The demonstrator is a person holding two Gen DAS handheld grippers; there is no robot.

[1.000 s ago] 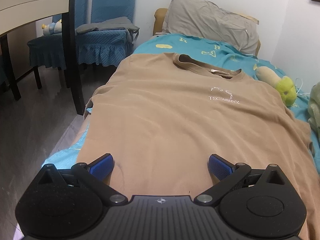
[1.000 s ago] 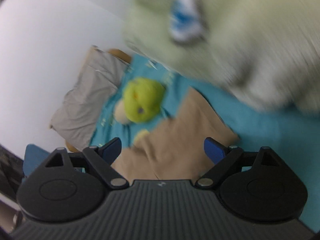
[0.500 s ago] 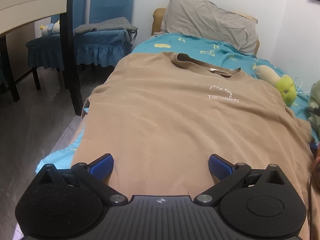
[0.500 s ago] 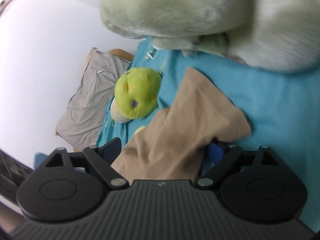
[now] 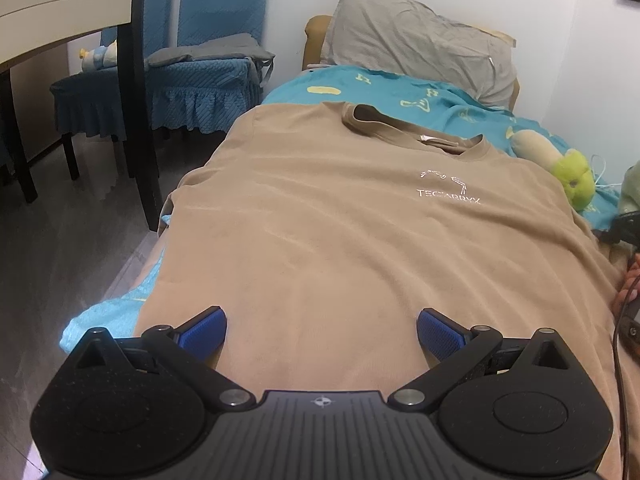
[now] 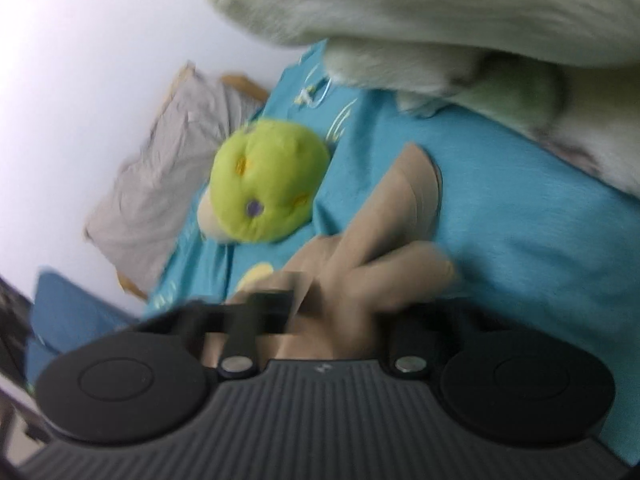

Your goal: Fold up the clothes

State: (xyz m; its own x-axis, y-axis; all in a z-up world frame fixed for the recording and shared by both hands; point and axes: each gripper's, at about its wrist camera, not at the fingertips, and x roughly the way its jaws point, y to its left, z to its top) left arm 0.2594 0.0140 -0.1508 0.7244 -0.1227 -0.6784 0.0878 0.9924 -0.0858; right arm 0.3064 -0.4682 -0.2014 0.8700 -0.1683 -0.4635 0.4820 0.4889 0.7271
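The tan short-sleeved cotton T-shirt (image 5: 340,232) lies face up and spread flat on the bed covered by a teal patterned sheet (image 5: 400,92), its ribbed collar (image 5: 400,130) at the far end and its hem nearest the camera. A small white printed logo (image 5: 446,190) sits on the right of the chest. In the right wrist view the shirt's right sleeve (image 6: 400,216) is bunched and drawn into the right gripper (image 6: 320,320); the picture is blurred, but the fingers appear drawn together with tan cloth between them, so this gripper seems to be pinching the sleeve. The left gripper (image 5: 320,332) hangs over the near hem with its blue-padded fingers (image 5: 202,332) spread wide and nothing between them.

The step in hand looks like the first side fold: the right sleeve is taken up, ready to be carried leftward across the chest. The next move probably calls for a low, even sweep so the body stays flat, with the left gripper free to pin or take the hem.

Beside the sleeve lies a lime-green round plush toy (image 6: 268,184), just right of the shirt's shoulder, and a pale fluffy plush (image 6: 440,8) fills the near right. A grey rumpled pillow (image 5: 420,48) leans at the far end. Left of the bed stand blue-covered chairs (image 5: 192,72) and a pale-topped table (image 5: 60,20).
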